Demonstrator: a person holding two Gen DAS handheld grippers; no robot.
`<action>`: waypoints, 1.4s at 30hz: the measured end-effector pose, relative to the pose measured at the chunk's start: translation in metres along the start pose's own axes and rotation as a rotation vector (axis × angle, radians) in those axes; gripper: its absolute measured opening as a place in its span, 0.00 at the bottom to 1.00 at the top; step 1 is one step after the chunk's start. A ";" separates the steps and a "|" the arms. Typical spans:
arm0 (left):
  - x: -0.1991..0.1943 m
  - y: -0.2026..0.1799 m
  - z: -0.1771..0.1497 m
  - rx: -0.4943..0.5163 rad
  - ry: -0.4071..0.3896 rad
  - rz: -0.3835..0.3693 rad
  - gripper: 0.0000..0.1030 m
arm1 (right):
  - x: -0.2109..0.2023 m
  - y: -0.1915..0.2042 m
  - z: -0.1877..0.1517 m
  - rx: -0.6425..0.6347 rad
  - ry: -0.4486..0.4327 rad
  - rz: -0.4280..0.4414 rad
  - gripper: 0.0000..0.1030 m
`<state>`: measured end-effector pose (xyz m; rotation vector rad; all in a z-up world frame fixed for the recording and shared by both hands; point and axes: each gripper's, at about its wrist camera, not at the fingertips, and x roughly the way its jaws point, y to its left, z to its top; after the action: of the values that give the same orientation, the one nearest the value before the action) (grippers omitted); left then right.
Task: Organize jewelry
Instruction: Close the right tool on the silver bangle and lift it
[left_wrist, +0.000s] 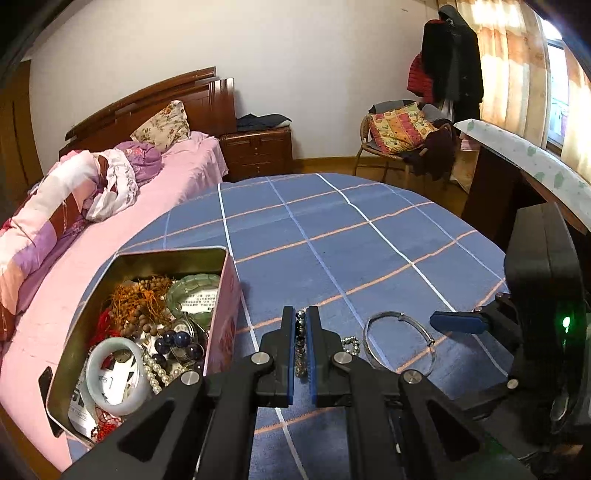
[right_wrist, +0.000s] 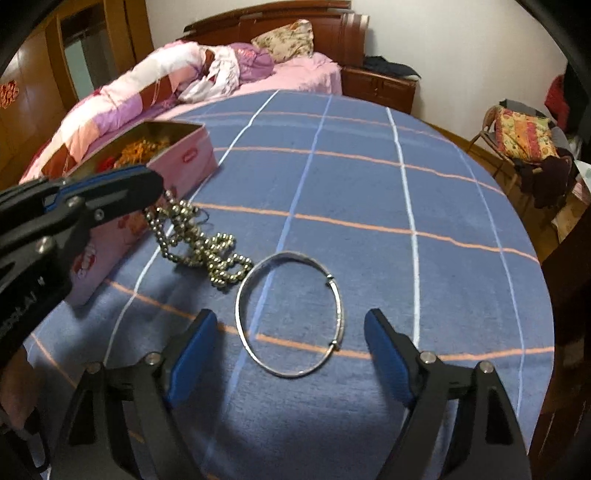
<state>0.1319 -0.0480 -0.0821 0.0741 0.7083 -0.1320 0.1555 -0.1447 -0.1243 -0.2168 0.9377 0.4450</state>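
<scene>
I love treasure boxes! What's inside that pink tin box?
Inside the pink tin box: a white bangle, white pearls, dark blue beads, brown wooden beads, orange and red cords, and a green bangle. Whatever lies underneath that pile is covered.

The left hand-held gripper (left_wrist: 302, 325) is pointing downward, its blue pads pinching tight on a bead chain (right_wrist: 195, 236). The right hand-held gripper (right_wrist: 290, 338) is tilting steeply down with its jaws standing wide apart, nothing pressed between its pads (right_wrist: 192, 354).
</scene>
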 end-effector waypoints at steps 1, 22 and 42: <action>0.000 0.000 -0.001 -0.002 0.003 0.000 0.04 | -0.001 0.001 -0.001 -0.003 -0.003 -0.015 0.68; -0.002 0.002 -0.005 -0.014 0.022 -0.004 0.04 | -0.010 -0.001 -0.003 0.042 -0.061 -0.029 0.60; -0.031 0.009 0.001 -0.026 -0.030 -0.025 0.04 | -0.035 0.006 -0.005 0.041 -0.207 -0.058 0.60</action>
<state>0.1105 -0.0364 -0.0613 0.0383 0.6805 -0.1477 0.1315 -0.1508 -0.0988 -0.1567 0.7349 0.3863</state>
